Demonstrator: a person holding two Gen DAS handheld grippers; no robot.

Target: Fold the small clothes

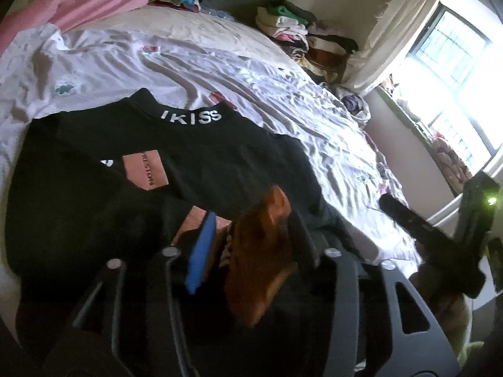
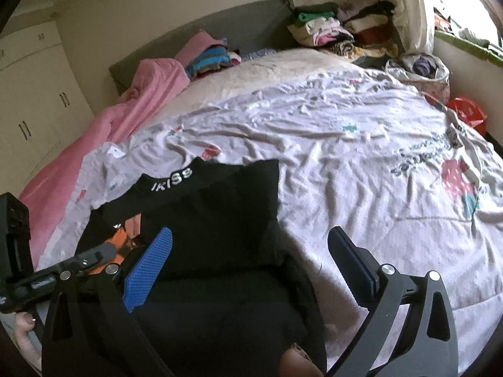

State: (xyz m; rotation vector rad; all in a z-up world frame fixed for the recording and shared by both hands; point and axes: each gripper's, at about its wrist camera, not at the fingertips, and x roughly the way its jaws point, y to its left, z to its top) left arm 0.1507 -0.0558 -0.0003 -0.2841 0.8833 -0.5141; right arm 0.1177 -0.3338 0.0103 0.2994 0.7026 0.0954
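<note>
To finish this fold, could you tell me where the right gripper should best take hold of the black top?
Probably the black top by its near right edge, coming from the right: it lies flat on the bedsheet, and the open right gripper is already above it.

Black top (image 1: 204, 157) lower part hidden behind left hand-held gripper (image 1: 251, 242), patch lettering partly cut off

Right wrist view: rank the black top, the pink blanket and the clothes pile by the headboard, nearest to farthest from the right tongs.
1. Black top: directly under and between the open right tongs.
2. Pink blanket: along the left side of the bed, further up.
3. Clothes pile: far right corner, by the headboard.
</note>
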